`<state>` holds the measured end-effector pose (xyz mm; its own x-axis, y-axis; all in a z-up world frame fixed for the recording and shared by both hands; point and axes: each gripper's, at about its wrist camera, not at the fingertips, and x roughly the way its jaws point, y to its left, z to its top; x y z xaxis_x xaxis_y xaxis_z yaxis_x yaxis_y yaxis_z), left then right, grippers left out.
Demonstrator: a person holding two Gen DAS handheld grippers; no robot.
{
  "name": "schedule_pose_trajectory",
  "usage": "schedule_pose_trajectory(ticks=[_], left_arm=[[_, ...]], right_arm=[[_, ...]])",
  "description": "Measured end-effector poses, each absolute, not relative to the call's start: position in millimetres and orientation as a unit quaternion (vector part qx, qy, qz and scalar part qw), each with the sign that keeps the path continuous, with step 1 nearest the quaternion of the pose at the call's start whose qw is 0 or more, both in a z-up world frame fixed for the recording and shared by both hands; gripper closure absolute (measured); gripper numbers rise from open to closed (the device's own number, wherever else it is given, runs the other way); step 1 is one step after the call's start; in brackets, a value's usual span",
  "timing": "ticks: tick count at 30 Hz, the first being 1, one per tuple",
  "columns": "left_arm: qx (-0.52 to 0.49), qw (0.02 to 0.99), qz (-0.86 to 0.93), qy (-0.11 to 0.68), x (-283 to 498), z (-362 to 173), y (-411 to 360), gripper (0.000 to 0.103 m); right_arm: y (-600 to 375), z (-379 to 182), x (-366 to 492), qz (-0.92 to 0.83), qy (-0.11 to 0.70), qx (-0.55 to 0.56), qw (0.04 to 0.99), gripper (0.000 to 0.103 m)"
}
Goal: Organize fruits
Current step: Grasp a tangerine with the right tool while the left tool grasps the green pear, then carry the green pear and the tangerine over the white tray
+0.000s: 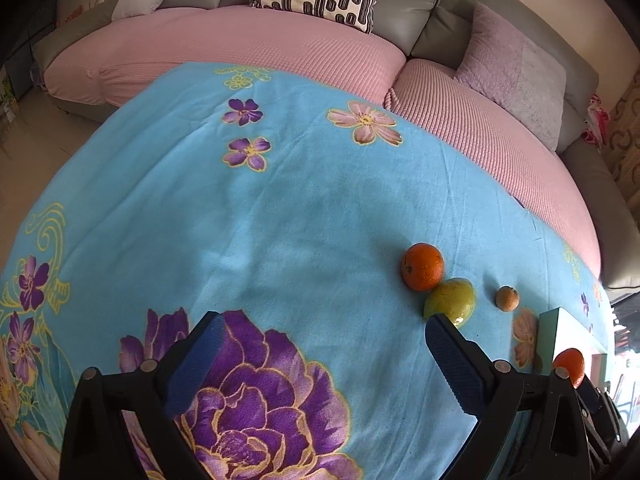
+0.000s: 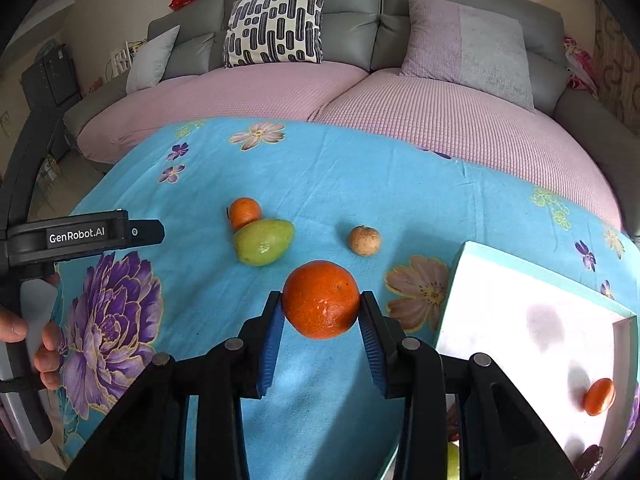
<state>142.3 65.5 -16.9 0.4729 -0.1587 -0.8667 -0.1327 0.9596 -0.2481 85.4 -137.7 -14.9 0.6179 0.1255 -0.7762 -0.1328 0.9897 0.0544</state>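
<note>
My right gripper (image 2: 322,305) is shut on a large orange (image 2: 322,300), both blue pads pressing its sides, just left of the white tray (image 2: 500,320). That held orange (image 1: 570,366) also shows at the right edge of the left wrist view. On the blue flowered cloth (image 2: 360,184) lie another orange (image 2: 245,212), a green mango (image 2: 264,242) touching it, and a small brown fruit (image 2: 364,241). My left gripper (image 1: 324,324) stands open over the cloth with nothing between its fingers. The orange (image 1: 423,267), mango (image 1: 450,300) and brown fruit (image 1: 507,298) lie just beyond its right finger.
The teal-rimmed tray (image 1: 568,328) holds a small orange (image 2: 599,397) and a dark object (image 2: 590,460) at its near end. A pink-covered sofa (image 2: 280,92) with cushions runs behind the table. A hand (image 2: 44,344) holds the left gripper (image 2: 152,233) at far left.
</note>
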Motion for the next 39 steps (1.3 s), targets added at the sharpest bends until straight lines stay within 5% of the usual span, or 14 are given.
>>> schedule_pose_trajectory(ticks=[15, 29, 39], left_arm=[[-0.158, 0.827, -0.079, 0.533, 166.9, -33.5, -2.2, 0.025], [-0.19, 0.813, -0.097, 0.541, 172.8, -52.3, -11.1, 0.055], [-0.18, 0.82, -0.085, 0.537, 166.7, -49.9, -16.4, 0.056]], right_arm=[[-240.8, 3.3, 48.9, -0.038, 0.425, 0.086, 0.9, 0.064], [-266.6, -1.6, 45.7, -0.056, 0.426, 0.125, 0.894, 0.063], [-261.2, -5.9, 48.8, -0.045, 0.433, 0.124, 0.892, 0.063]])
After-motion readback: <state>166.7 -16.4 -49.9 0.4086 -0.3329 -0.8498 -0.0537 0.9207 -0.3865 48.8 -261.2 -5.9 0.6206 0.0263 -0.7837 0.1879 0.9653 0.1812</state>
